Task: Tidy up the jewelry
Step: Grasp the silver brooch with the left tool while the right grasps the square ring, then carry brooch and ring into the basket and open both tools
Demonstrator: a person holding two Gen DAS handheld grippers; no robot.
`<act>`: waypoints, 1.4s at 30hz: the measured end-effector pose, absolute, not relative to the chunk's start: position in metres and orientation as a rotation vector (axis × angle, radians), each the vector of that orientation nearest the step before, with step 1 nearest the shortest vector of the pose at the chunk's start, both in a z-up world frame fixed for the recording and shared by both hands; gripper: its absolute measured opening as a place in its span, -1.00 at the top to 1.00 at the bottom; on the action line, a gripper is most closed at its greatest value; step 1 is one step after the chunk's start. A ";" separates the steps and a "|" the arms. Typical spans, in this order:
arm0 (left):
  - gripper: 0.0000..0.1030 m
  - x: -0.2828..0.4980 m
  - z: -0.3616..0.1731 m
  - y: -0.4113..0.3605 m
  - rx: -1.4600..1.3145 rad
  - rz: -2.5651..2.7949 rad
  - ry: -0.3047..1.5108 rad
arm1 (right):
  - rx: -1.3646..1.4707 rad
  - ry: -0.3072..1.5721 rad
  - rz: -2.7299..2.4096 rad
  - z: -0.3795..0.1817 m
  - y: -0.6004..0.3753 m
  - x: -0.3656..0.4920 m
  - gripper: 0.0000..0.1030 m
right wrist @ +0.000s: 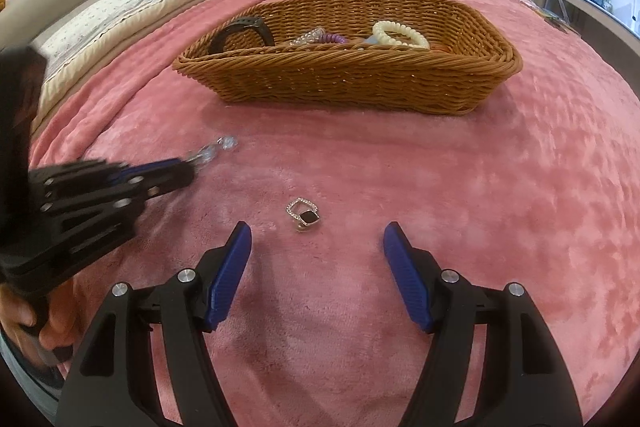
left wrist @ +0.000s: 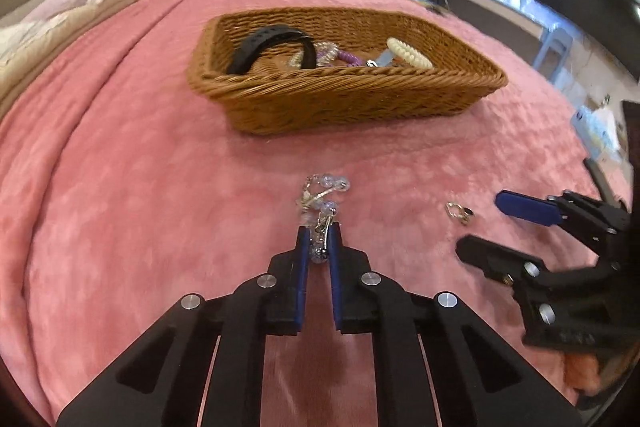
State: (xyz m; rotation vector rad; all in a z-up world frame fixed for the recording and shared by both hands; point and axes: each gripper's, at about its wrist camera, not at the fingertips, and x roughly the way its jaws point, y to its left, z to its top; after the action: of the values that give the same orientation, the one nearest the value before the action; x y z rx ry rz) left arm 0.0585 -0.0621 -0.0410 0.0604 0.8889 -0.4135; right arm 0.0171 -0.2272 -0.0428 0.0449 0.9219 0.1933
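My left gripper (left wrist: 319,233) is shut on a clear-bead bracelet with a silver chain (left wrist: 323,191), whose free end hangs past the fingertips over the pink blanket. It also shows in the right wrist view (right wrist: 216,147) at the left gripper's (right wrist: 188,163) tip. My right gripper (right wrist: 317,233) is open and empty, just short of a silver ring with a dark stone (right wrist: 304,215). The ring (left wrist: 459,211) lies right of the bracelet in the left wrist view, near the right gripper (left wrist: 480,223). A wicker basket (left wrist: 352,99) (right wrist: 352,75) beyond holds a black band (left wrist: 264,47), purple beads (left wrist: 348,59) and a cream bracelet (left wrist: 408,53).
The pink blanket (right wrist: 500,187) covers the bed. Pillows (right wrist: 120,11) lie at the far left. A desk with a dark monitor (left wrist: 592,3) stands to the right of the bed. Curtains hang behind.
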 end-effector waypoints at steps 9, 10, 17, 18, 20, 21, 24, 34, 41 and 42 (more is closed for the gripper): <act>0.85 0.041 -0.041 -0.054 -0.002 -0.486 0.845 | -0.013 0.918 0.159 -0.043 -0.216 0.017 -0.20; 0.85 0.041 -0.042 -0.055 -0.003 -0.493 0.846 | -0.016 0.922 0.148 -0.043 -0.215 0.019 -0.14; 0.85 0.041 -0.045 -0.052 -0.022 -0.519 0.849 | -0.034 0.949 0.121 -0.046 -0.208 0.032 0.32; 0.85 0.041 -0.045 -0.052 -0.021 -0.520 0.849 | -0.046 0.949 0.117 -0.046 -0.206 0.032 0.35; 0.85 0.040 -0.045 -0.052 -0.019 -0.523 0.849 | -0.068 0.939 0.121 -0.046 -0.200 0.031 0.57; 0.85 0.040 -0.045 -0.052 -0.019 -0.525 0.849 | -0.076 0.935 0.120 -0.046 -0.198 0.030 0.63; 0.85 0.040 -0.044 -0.052 -0.020 -0.531 0.844 | -0.074 0.922 0.120 -0.045 -0.198 0.024 0.70; 0.85 0.031 -0.037 -0.052 -0.014 -0.579 0.794 | 0.001 0.883 0.133 -0.033 -0.215 0.008 0.72; 0.85 0.025 -0.023 -0.043 -0.074 -0.638 0.731 | 0.038 0.845 0.136 -0.018 -0.230 0.000 0.72; 0.85 0.024 -0.019 -0.042 -0.092 -0.654 0.717 | 0.042 0.839 0.137 -0.015 -0.232 -0.001 0.72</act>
State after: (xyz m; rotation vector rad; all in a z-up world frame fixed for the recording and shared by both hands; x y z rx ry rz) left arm 0.0240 -0.0419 -0.0189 -0.0922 0.7174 -0.6536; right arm -0.0008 -0.2321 -0.0153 0.0416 0.8387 0.1367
